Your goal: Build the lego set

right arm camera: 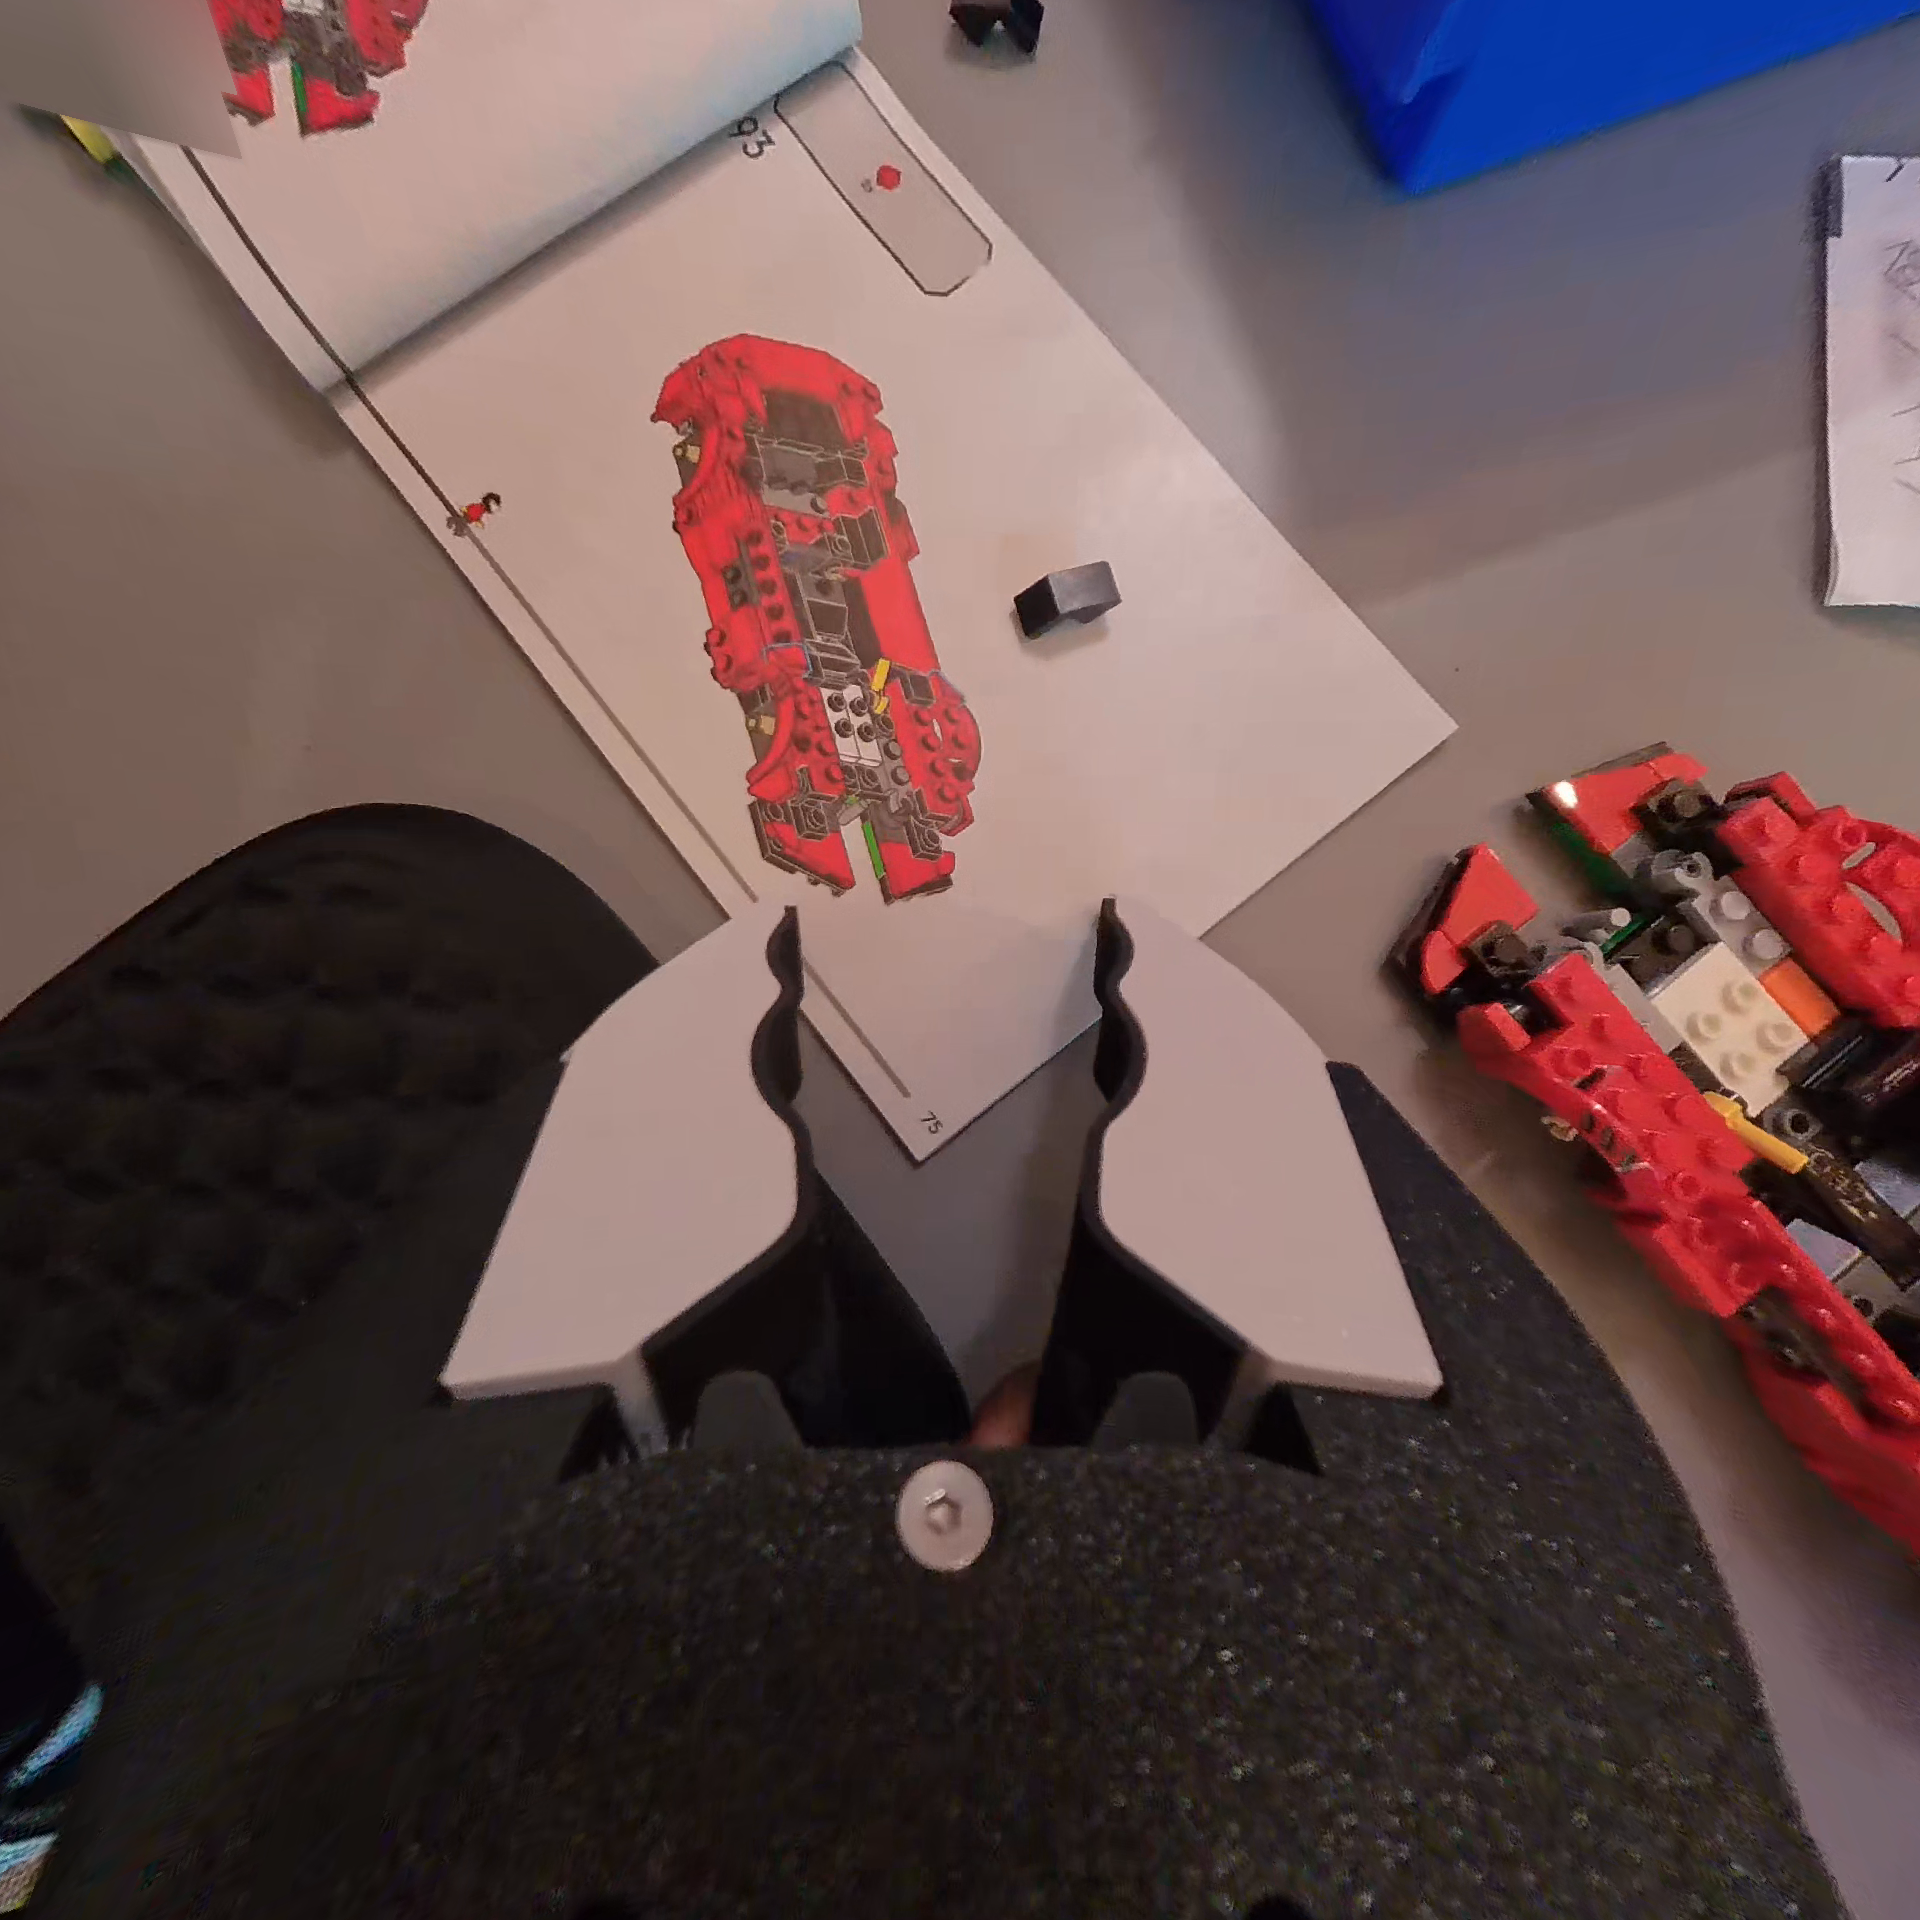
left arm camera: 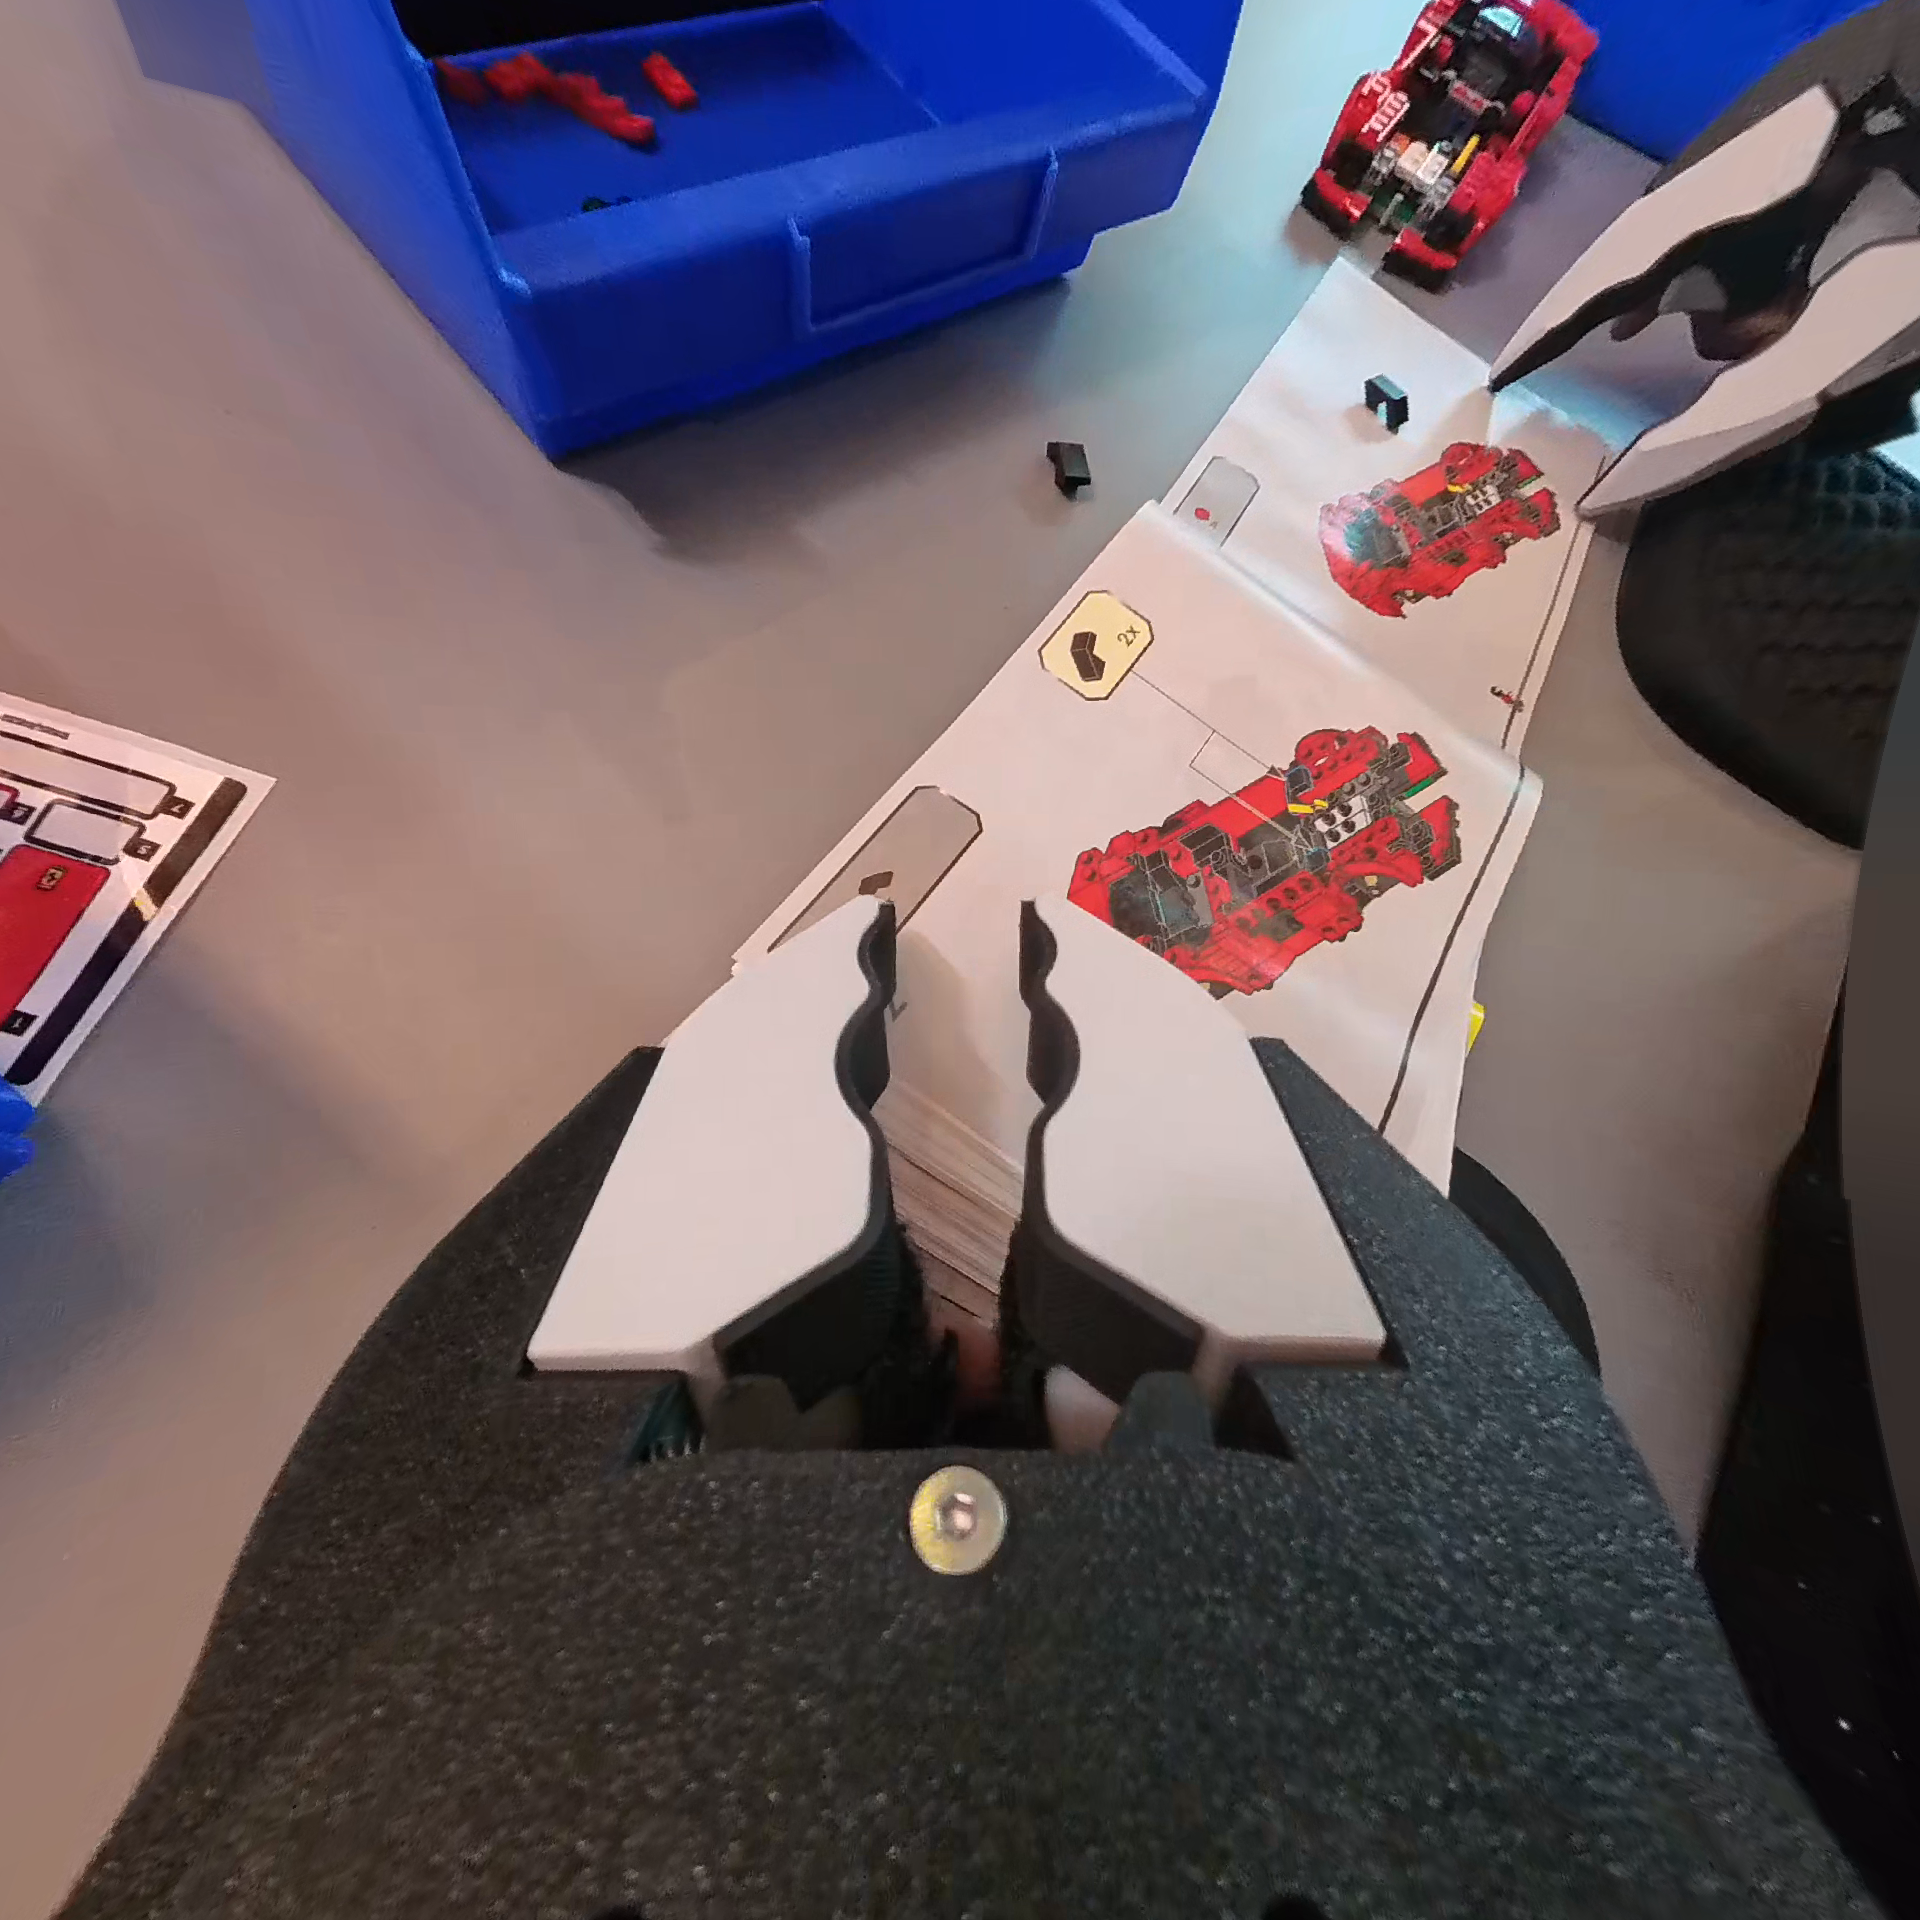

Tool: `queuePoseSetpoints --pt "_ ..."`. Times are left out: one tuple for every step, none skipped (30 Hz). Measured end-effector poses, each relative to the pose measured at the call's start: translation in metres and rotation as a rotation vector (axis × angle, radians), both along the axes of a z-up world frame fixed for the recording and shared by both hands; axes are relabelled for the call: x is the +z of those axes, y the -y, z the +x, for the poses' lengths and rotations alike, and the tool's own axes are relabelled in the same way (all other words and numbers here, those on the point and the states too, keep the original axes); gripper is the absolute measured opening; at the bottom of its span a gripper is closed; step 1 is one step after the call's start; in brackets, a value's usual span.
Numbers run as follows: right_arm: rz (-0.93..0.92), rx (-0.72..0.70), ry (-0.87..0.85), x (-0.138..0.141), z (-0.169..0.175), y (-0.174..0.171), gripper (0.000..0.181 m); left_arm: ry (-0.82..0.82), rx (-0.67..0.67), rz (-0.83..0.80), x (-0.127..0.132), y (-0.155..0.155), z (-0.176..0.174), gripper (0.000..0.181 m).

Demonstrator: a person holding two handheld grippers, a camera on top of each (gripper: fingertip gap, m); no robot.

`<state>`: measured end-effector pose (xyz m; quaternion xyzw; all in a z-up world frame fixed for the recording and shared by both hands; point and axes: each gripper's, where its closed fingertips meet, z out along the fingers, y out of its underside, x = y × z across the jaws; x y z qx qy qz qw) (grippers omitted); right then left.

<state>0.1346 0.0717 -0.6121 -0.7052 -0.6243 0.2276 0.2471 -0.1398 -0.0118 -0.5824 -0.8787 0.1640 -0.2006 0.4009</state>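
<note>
— Both grippers empty? The left gripper (left arm camera: 951, 914) and right gripper (right arm camera: 945, 914) gape over the booklet (right arm camera: 1091, 436).

— Yes. Grab the black piece (right arm camera: 1065, 600) on the page squarely; the car (right arm camera: 1683, 1060) waits beside.

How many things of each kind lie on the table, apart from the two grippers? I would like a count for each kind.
Small black bricks: 2
Half-built red car: 1
Open instruction booklet: 1
Blue bins: 2
Sticker sheet: 1
The loose red pieces in the near bin are too jumbled to count.
Total: 7
</note>
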Motion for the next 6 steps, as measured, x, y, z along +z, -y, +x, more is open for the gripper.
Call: queuePoseSetpoints --pt "0.003 -0.007 0.004 -0.0002 -0.0003 0.0001 0.055 -0.003 0.001 -0.004 -0.0008 -0.0001 -0.0001 0.022" --pt "0.002 -0.014 0.002 -0.0001 -0.0006 0.0001 0.055 -0.008 0.003 -0.009 -0.0017 -0.0002 -0.0004 0.022" --pt "0.001 -0.02 -0.003 -0.0001 -0.0007 0.0 0.055 -0.015 0.003 -0.012 -0.0026 -0.0002 -0.0003 0.021" --pt "0.001 -0.028 -0.008 0.0 -0.0008 -0.0007 0.054 -0.025 -0.002 -0.012 -0.0033 0.0002 0.0002 0.021" --pt "0.001 -0.036 -0.012 0.0 -0.0008 -0.0016 0.052 -0.036 -0.005 -0.011 -0.004 0.0004 0.0007 0.021" --pt "0.0 -0.039 -0.012 0.0 -0.0008 -0.002 0.051 -0.047 -0.006 -0.011 -0.0047 0.0005 0.0009 0.022"
